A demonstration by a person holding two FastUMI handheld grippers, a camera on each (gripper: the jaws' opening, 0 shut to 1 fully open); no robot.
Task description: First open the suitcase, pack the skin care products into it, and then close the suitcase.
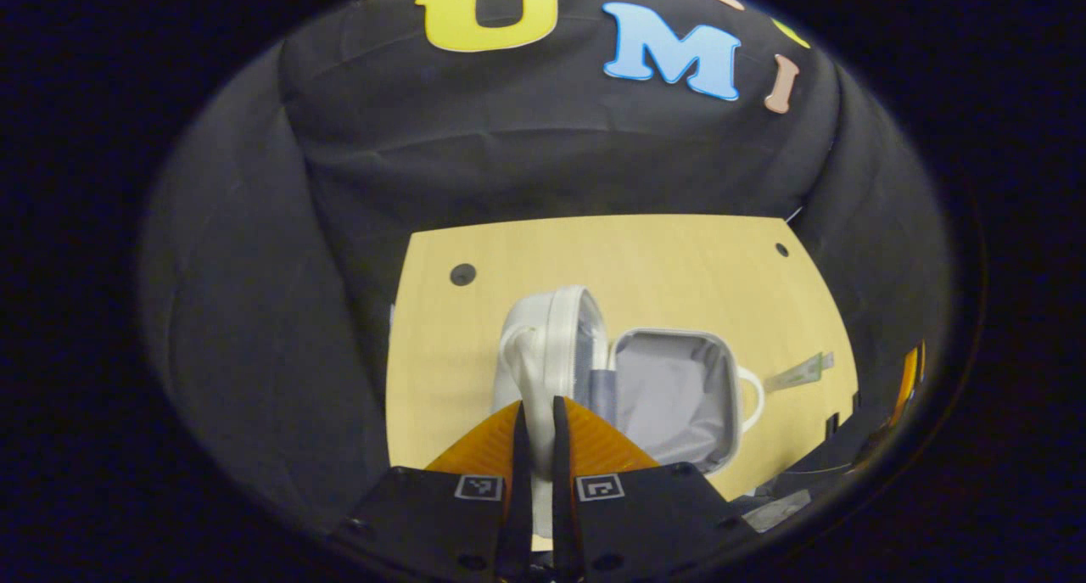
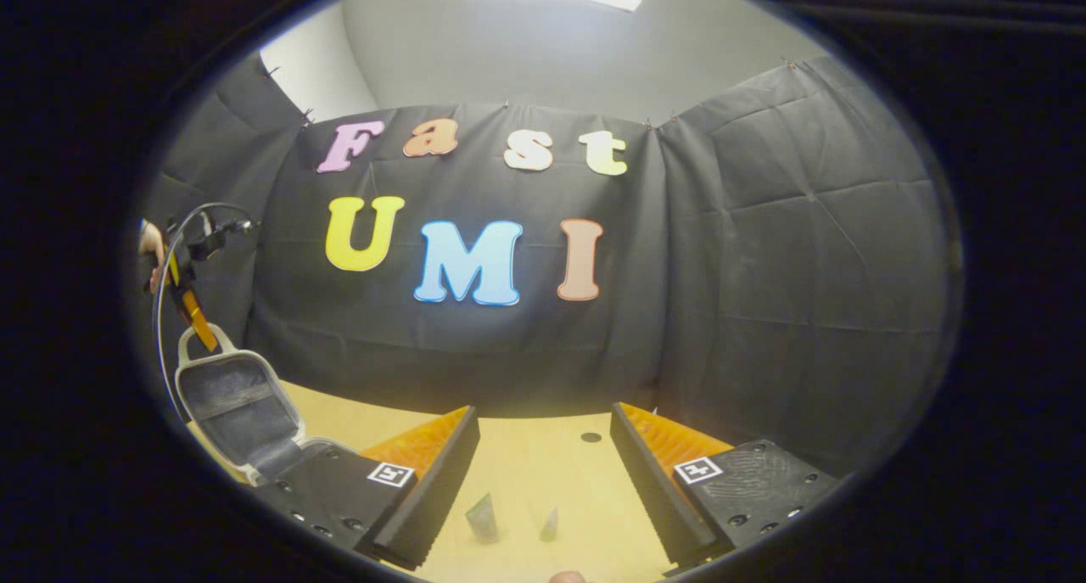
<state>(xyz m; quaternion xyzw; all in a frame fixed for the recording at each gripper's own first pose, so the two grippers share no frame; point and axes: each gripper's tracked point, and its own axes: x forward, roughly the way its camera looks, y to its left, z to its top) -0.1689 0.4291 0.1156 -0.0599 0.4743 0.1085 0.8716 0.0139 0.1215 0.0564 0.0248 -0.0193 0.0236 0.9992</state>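
Note:
A small white suitcase lies open on the wooden table. Its lid stands upright and its grey-lined base lies flat with nothing in it. My left gripper is shut on the white handle at the lid's top. The right gripper view has the raised lid at far left, the left gripper pinching its handle. My right gripper hovers open above the table. A skin care tube and a smaller pale item lie below, between its fingers.
A flat silvery tube lies on the table just right of the suitcase base. The other gripper shows at the far right edge. Black cloth walls close in the table on all sides. A hand holds the left gripper.

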